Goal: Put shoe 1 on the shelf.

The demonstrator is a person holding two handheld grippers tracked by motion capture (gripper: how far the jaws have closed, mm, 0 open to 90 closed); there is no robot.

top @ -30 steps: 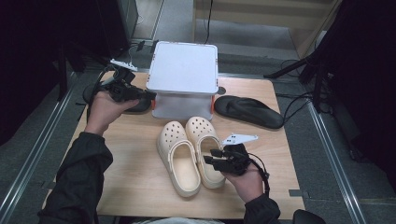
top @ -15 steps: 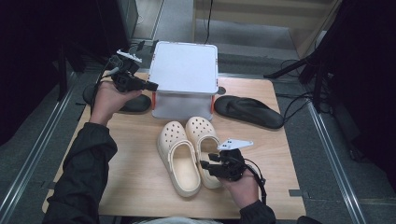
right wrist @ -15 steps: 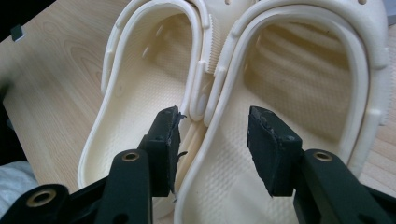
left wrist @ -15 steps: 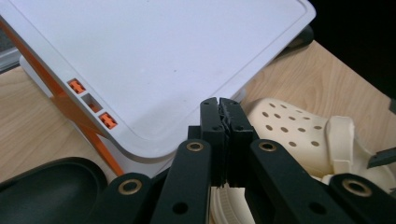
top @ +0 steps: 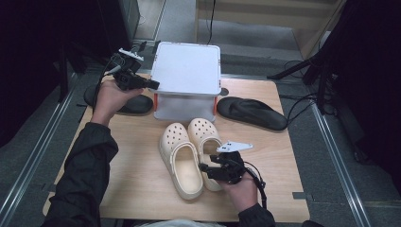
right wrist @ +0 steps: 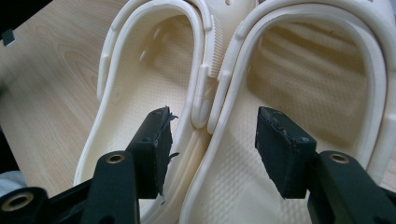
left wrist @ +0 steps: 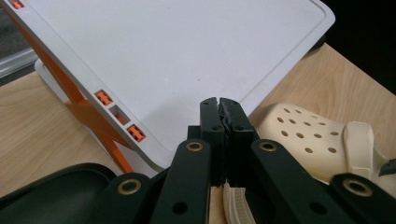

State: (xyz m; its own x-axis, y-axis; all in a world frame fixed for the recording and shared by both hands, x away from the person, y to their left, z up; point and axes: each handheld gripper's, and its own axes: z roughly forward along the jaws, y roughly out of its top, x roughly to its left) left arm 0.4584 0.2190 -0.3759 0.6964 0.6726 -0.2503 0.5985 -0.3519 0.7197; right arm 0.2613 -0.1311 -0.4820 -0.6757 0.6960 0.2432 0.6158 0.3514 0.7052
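Right gripper view: the right gripper [right wrist: 212, 135] has its two black jaws spread wide, and they have just been opening. Between them lie the touching inner heel rims of two cream clogs, but the pads press on neither. The left clog [right wrist: 140, 107] and the right clog [right wrist: 299, 93] lie side by side on the pale wooden table [right wrist: 46, 74], soles down, openings up.

In the high view, the right gripper [top: 208, 169] sits low near the front edge of the table [top: 137, 189], held in a hand [top: 243, 191] and pointing left at the heels of the pair. The left clog [top: 178, 161] and right clog [top: 204, 139] point their perforated toes away from the person, toward a white box [top: 189, 68] with orange latches at the back of the table. A black slipper [top: 253, 112] lies to the right of the box, well apart from the clogs. Another black slipper [top: 135, 104] lies to the left of the box.

The left gripper [top: 153, 85] is held above the table at the box's left edge, over that second slipper. In the left gripper view its jaws are pressed together with nothing between them [left wrist: 219, 105], hovering over the box's white lid [left wrist: 177, 60], with a clog toe [left wrist: 308, 135] to the right.
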